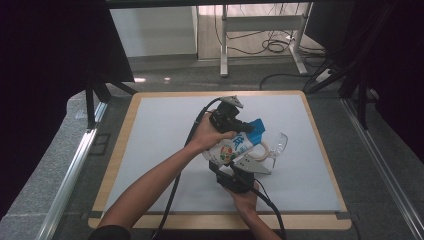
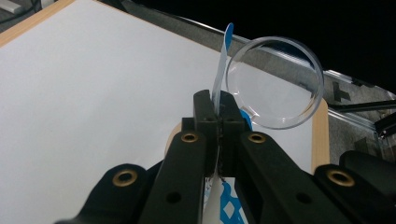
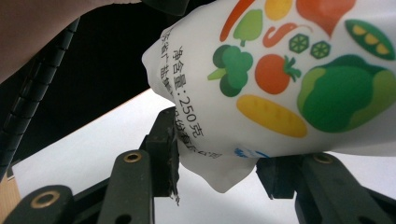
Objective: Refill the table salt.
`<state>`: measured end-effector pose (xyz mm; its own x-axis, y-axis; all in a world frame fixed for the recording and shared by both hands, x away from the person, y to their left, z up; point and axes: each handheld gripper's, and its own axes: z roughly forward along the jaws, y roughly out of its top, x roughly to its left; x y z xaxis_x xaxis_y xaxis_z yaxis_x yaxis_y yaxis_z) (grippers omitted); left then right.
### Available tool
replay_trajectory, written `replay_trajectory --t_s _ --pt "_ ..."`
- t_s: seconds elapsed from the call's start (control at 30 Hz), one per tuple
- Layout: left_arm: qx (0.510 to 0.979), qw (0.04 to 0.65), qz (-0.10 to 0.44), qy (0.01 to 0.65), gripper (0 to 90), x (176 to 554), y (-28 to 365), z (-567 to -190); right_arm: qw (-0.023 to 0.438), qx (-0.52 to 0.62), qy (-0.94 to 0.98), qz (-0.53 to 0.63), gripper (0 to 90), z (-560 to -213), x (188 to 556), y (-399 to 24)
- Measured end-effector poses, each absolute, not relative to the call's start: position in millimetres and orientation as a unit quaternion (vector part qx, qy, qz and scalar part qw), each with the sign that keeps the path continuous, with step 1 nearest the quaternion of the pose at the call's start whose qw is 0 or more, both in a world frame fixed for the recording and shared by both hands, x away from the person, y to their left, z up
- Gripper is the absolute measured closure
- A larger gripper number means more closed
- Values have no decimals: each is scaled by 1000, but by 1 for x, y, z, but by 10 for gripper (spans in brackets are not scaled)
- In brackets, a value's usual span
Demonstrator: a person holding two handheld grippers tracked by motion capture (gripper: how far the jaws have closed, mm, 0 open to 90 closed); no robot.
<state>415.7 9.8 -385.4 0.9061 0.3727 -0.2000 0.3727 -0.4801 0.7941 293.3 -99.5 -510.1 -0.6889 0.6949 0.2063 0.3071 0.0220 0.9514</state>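
A white pouch [image 1: 233, 148] printed with vegetables [image 3: 299, 70] and topped with a blue strip [image 1: 256, 127] is held above the white mat [image 1: 160, 150]. My left gripper [image 1: 247, 128] comes from the far side and is shut on the pouch's thin top edge [image 2: 221, 60]. My right gripper [image 1: 235, 163] comes from the near side; its jaws are shut on the pouch's lower end [image 3: 219, 172]. A clear glass [image 1: 279, 144] stands tilted just right of the pouch, and its round rim [image 2: 275, 84] shows right behind the left gripper [image 2: 218, 100].
The mat lies on a wooden board [image 1: 120, 150] with grey floor around it. Metal rails [image 1: 70, 175] run along both sides. Dark panels [image 1: 55, 45] stand at the left and right. A desk frame [image 1: 260, 30] and cables [image 1: 272, 46] are beyond the far edge.
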Motion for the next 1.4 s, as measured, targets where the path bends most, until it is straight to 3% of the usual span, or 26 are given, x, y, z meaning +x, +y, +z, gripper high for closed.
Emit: replay_trajectory --t_s 1.4 --pt "876 435 0 209 900 427 9 -382 141 358 686 617 553 -511 297 -103"
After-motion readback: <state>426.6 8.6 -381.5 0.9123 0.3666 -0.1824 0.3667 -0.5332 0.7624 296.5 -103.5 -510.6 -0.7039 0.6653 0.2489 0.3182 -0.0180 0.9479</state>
